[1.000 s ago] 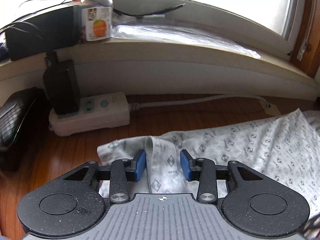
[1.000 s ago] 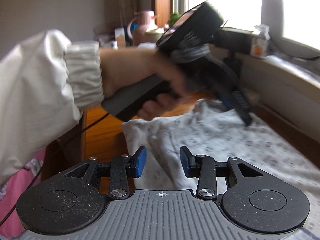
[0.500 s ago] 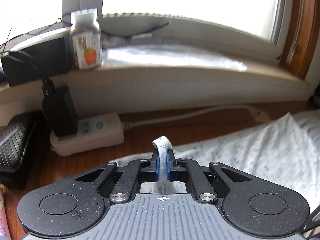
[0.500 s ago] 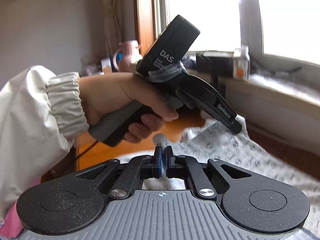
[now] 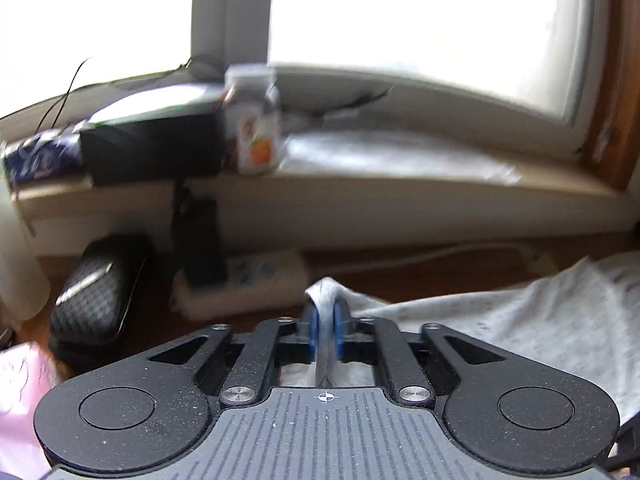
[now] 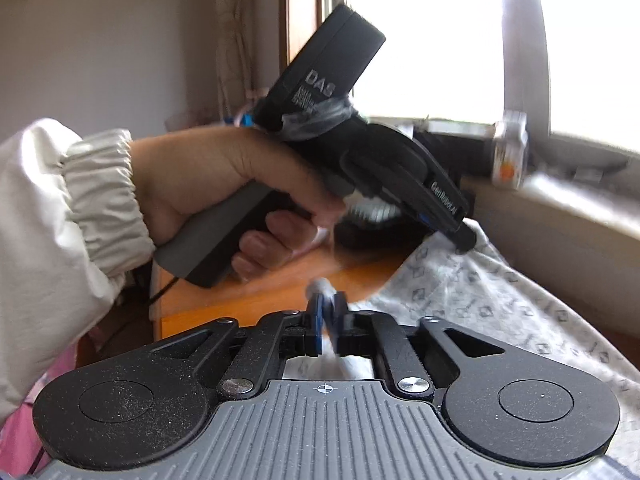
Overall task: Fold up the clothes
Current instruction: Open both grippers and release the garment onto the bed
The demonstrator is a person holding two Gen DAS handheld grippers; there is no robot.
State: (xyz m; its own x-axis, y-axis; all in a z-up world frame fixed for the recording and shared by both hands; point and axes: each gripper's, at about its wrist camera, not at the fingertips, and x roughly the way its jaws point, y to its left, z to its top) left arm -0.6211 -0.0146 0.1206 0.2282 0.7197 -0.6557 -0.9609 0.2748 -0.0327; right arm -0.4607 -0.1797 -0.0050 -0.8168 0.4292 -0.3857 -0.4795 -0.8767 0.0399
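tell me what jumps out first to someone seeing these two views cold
Both grippers are pinched shut on the patterned white garment: the left gripper and the right gripper each clamp a raised fold. In the right wrist view, a hand in a white sleeve holds the other gripper at centre, against the bright window.

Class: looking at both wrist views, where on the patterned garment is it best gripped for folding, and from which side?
At its near edge, as both grippers do: the left gripper and right gripper each pinch a raised fold of the garment, coming in low from the hem side.
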